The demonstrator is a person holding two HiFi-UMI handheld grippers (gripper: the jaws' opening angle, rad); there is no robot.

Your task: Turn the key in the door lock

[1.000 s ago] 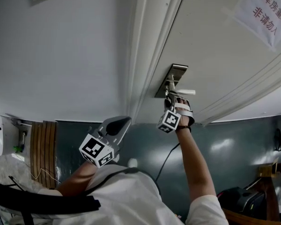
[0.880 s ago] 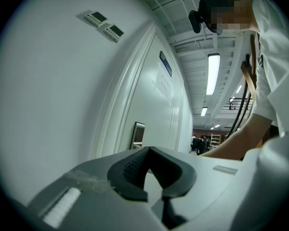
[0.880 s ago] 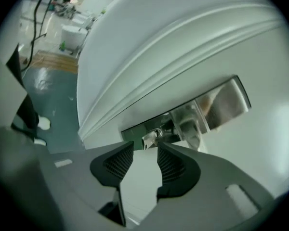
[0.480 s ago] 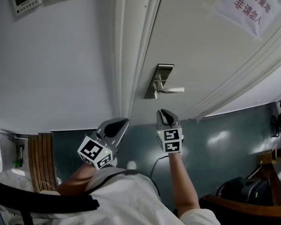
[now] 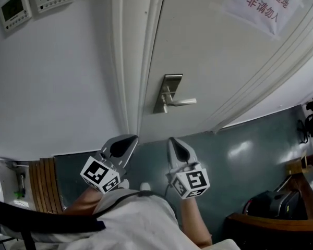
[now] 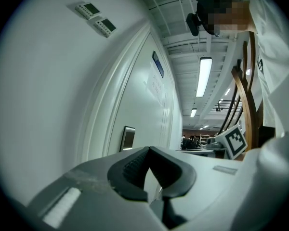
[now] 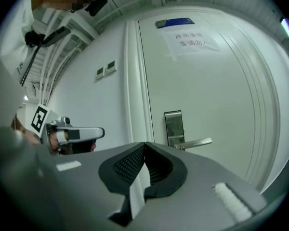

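The white door [image 5: 224, 61] carries a metal lock plate [image 5: 167, 91] with a lever handle [image 5: 181, 102] pointing right. A small part sticks out of the plate beside the lever; I cannot tell whether it is the key. My right gripper [image 5: 175, 144] hangs below the lock, well apart from it, shut and empty. My left gripper [image 5: 124, 142] sits beside it near the door frame, also shut with nothing in it. The right gripper view has the plate [image 7: 174, 125] and lever [image 7: 196, 142] ahead of the closed fingertips [image 7: 145, 146]. The left gripper view catches the plate [image 6: 128, 137] edge-on.
Two wall control panels [image 5: 34, 1] hang left of the door frame [image 5: 133, 61]. A paper sign [image 5: 261, 4] is taped high on the door. A wooden chair [image 5: 271, 228] and a black bag [image 5: 268, 204] stand at the lower right, and wooden slats [image 5: 44, 184] at the lower left.
My right gripper left the lock, drew back and down from the door, rolled over and shut its jaws. The left gripper stayed about where it was.
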